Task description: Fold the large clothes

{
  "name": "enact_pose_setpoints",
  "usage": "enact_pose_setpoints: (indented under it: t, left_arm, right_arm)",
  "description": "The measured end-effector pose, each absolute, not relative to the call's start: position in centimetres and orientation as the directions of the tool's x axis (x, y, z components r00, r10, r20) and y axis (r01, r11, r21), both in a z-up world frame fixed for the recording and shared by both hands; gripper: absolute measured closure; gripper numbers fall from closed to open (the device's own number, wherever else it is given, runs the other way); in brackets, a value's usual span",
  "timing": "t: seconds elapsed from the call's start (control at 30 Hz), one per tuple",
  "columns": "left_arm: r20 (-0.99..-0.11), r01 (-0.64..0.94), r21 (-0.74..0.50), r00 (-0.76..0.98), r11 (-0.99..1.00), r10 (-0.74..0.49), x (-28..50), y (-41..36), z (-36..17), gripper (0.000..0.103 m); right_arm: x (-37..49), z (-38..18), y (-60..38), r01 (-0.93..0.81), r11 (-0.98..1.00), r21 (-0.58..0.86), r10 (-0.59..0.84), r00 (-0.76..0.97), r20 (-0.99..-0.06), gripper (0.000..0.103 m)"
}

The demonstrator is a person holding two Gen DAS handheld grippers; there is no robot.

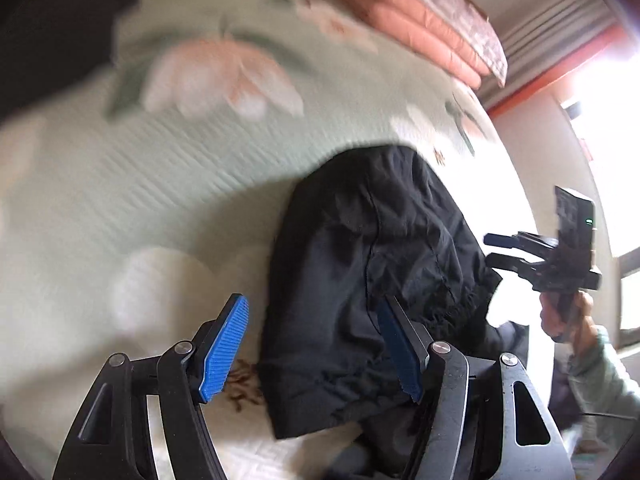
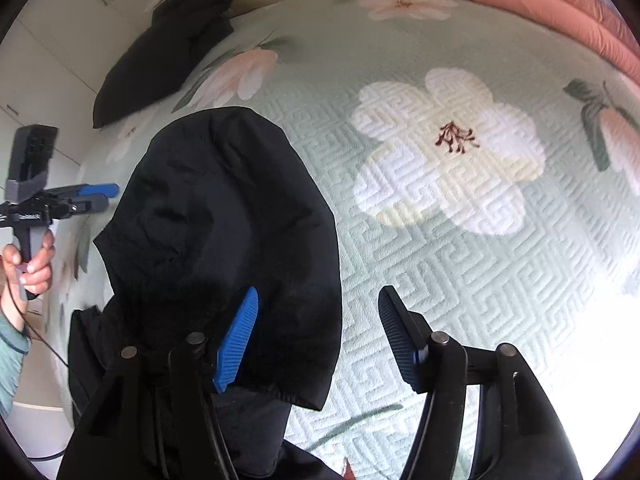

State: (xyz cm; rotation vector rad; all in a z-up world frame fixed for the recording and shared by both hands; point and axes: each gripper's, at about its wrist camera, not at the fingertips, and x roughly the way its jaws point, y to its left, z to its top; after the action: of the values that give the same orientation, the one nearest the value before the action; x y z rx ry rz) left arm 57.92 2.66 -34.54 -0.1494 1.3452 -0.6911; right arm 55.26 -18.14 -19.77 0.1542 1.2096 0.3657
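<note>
The left wrist camera sits just behind the left tool [image 1: 316, 344] and looks down at a slant onto the bed [image 1: 160, 200]. It is close to the black garment [image 1: 372, 280], which fills the middle of its picture. The right tool [image 1: 496, 250] shows at 3 o'clock.

The right wrist camera sits just behind the right tool [image 2: 318, 338] and also looks down at a slant. The black garment [image 2: 224, 232] lies close, toward 9 o'clock. The left tool [image 2: 106, 196] shows at 9 o'clock.

Both views share the garment, the flowered bed cover [image 2: 448, 152] and the pink folded bedding [image 1: 420, 28] at 1 o'clock. Each camera sees the other tool.
</note>
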Motion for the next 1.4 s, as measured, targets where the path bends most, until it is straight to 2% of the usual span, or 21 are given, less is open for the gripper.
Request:
enact_pose_setpoints:
  t: [0.1, 0.23, 0.3, 0.43, 0.5, 0.53, 0.57, 0.63, 0.7, 0.9, 1.07, 1.2, 1.27, 1.4]
  left_arm:
    - [-0.786, 0.305, -0.601, -0.054, 0.739, -0.616, 58.8, 2.6, -37.1, 0.034]
    - [-0.746, 0.277, -0.656, -0.1, 0.702, -0.658, 58.8, 2.7, -39.2, 0.034]
    - [-0.731, 0.285, -0.671, -0.095, 0.685, -0.676, 58.6, 2.4, -39.4, 0.034]
    - [-0.713, 0.259, -0.689, -0.08, 0.676, -0.696, 58.8, 1.8, -39.7, 0.034]
    - [-0.72, 0.25, -0.68, -0.053, 0.689, -0.692, 58.7, 1.5, -39.4, 0.035]
    - [-0.727, 0.267, -0.665, -0.022, 0.697, -0.686, 58.3, 1.1, -38.8, 0.055]
    - [-0.737, 0.299, -0.643, 0.011, 0.705, -0.676, 57.7, 0.9, -38.1, 0.066]
    - [-0.731, 0.358, -0.618, 0.066, 0.7, -0.679, 56.2, 0.6, -36.0, 0.082]
    - [-0.716, 0.416, -0.596, 0.111, 0.687, -0.689, 54.3, 0.5, -33.5, 0.085]
    - [-0.686, 0.603, -0.465, 0.217, 0.648, -0.694, 44.8, 0.2, -22.8, 0.087]
    - [-0.688, 0.691, -0.348, 0.271, 0.634, -0.673, 35.6, 2.2, -17.5, 0.087]
    - [-0.729, 0.731, -0.216, 0.32, 0.647, -0.605, 28.0, 3.4, -15.9, 0.087]
    - [-0.75, 0.739, -0.139, 0.356, 0.659, -0.557, 24.2, 4.0, -16.4, 0.087]
    - [-0.827, 0.714, -0.074, 0.346, 0.696, -0.443, 19.1, 5.5, -21.2, 0.083]
  right_arm:
    - [56.2, -21.6, -19.0, -0.168, 0.897, 0.409, 0.442, 0.277, -0.854, 0.037]
    - [55.7, -23.7, -18.9, -0.21, 0.812, 0.544, 0.58, 0.194, -0.791, 0.038]
    - [55.8, -24.2, -18.2, -0.219, 0.757, 0.615, 0.65, 0.154, -0.744, 0.048]
    - [56.7, -24.8, -17.0, -0.203, 0.749, 0.631, 0.661, 0.167, -0.731, 0.052]
    - [56.3, -24.6, -16.6, -0.196, 0.755, 0.626, 0.655, 0.183, -0.733, 0.064]
    - [55.9, -24.4, -16.1, -0.207, 0.765, 0.61, 0.643, 0.194, -0.741, 0.066]
    - [55.5, -23.6, -15.6, -0.231, 0.777, 0.585, 0.627, 0.214, -0.749, 0.072]
    - [54.2, -21.5, -14.9, -0.276, 0.802, 0.529, 0.592, 0.255, -0.765, 0.078]
    - [52.4, -18.7, -14.4, -0.316, 0.819, 0.479, 0.566, 0.304, -0.766, 0.081]
    - [43.9, -9.7, -11.7, -0.415, 0.87, 0.268, 0.454, 0.459, -0.764, 0.081]
    - [33.5, -4.7, -7.8, -0.437, 0.899, 0.013, 0.305, 0.605, -0.736, 0.082]
    - [25.0, -3.2, -4.7, -0.4, 0.888, -0.225, 0.156, 0.724, -0.672, 0.085]
    - [21.3, -3.5, -3.5, -0.376, 0.878, -0.295, 0.108, 0.757, -0.645, 0.085]
    - [15.7, -7.6, -2.1, -0.327, 0.824, -0.462, -0.031, 0.789, -0.613, 0.086]
